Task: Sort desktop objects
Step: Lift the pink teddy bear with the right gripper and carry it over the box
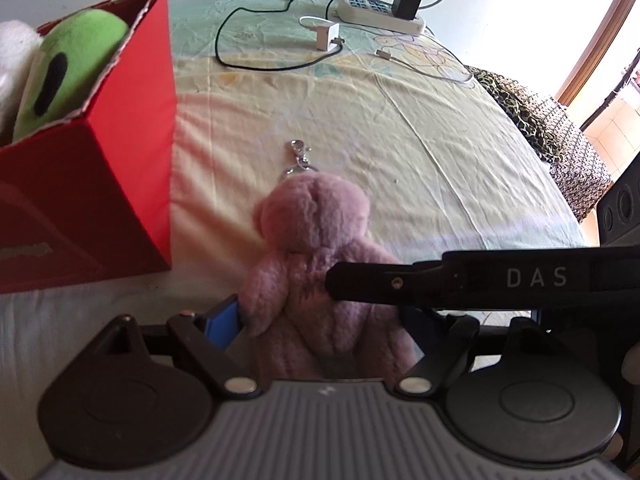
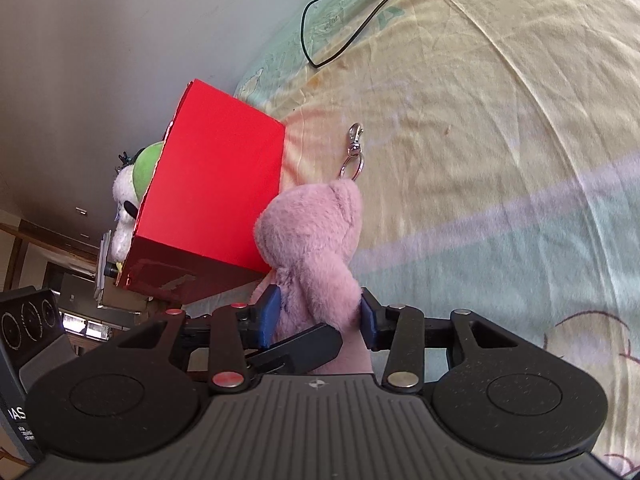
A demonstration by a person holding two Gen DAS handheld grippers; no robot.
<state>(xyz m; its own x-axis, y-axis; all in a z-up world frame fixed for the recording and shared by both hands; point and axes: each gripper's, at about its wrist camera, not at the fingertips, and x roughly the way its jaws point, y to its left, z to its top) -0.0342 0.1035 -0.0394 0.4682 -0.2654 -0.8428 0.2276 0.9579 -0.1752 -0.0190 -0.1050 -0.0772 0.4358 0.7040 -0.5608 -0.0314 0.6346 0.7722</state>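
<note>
A pink plush bear keychain (image 1: 312, 236) (image 2: 316, 236) lies on the bed sheet (image 1: 420, 152), its metal clasp (image 1: 298, 152) (image 2: 354, 140) pointing away from me. My left gripper (image 1: 316, 320) is shut on the bear's lower body between its blue pads (image 1: 222, 324). The right gripper (image 2: 320, 316) is shut on the same bear from the side. Its black finger (image 1: 380, 282) crosses the bear's belly in the left wrist view. An open red box (image 1: 100, 184) (image 2: 216, 184) stands just left of the bear and holds a green plush (image 1: 68, 64) and a white plush (image 1: 12, 56).
A white power strip (image 1: 380, 14) with a black adapter, a white charger (image 1: 326, 36) and a looping black cable (image 1: 256, 66) lie at the far end of the sheet. A patterned cloth (image 1: 552, 128) hangs over the bed's right edge. A wall runs behind.
</note>
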